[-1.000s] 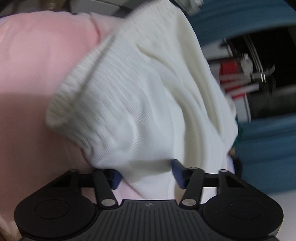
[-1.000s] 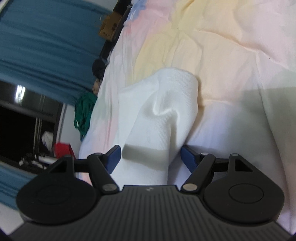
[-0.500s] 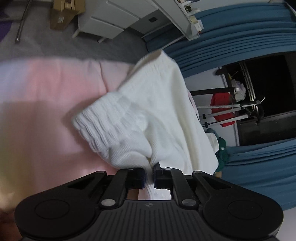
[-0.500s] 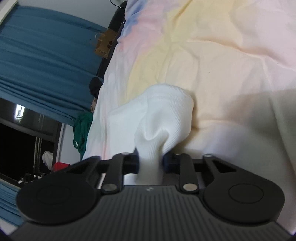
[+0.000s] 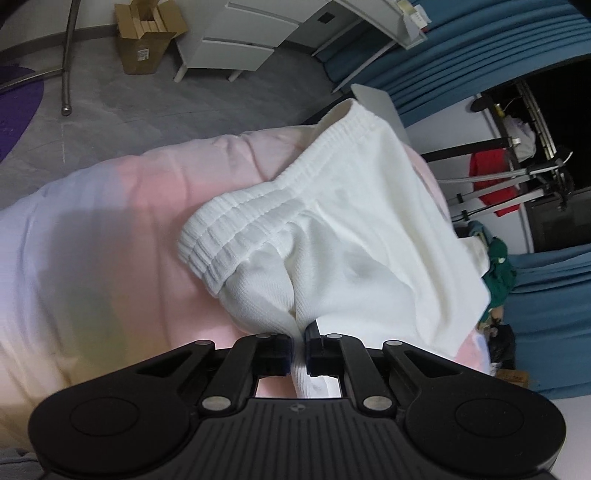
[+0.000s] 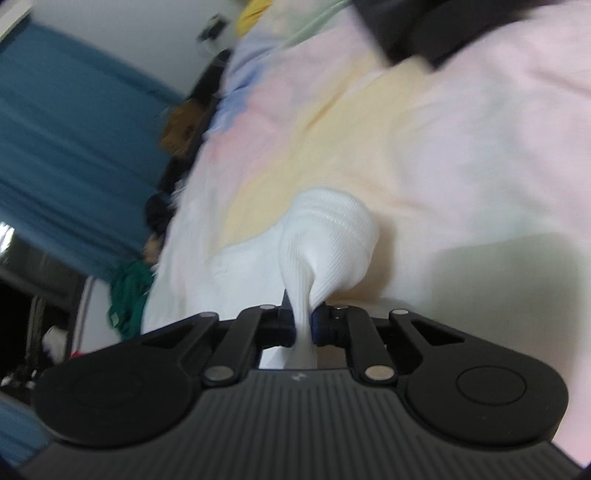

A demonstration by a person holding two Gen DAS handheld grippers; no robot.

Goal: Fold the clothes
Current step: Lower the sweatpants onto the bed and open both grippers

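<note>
two grippers each pinch the white knit garment (image 5: pixel 354 236), which lies on the pastel bedspread (image 5: pixel 110 229). the left gripper (image 5: pixel 299 349) has its jaws together, clamped on a bunched fold near the ribbed cuff (image 5: pixel 229 236). the right gripper (image 6: pixel 303 325) is likewise clamped on a twisted fold of the garment (image 6: pixel 325 240); that view is blurred. an open cardboard box (image 5: pixel 146 33) stands on the grey floor beside a white cabinet (image 5: pixel 236 44); its contents cannot be made out. a second ago both sets of jaws stood wide apart around the cloth; half a second ago they had closed, and the fabric now looks pulled tighter.
</note>
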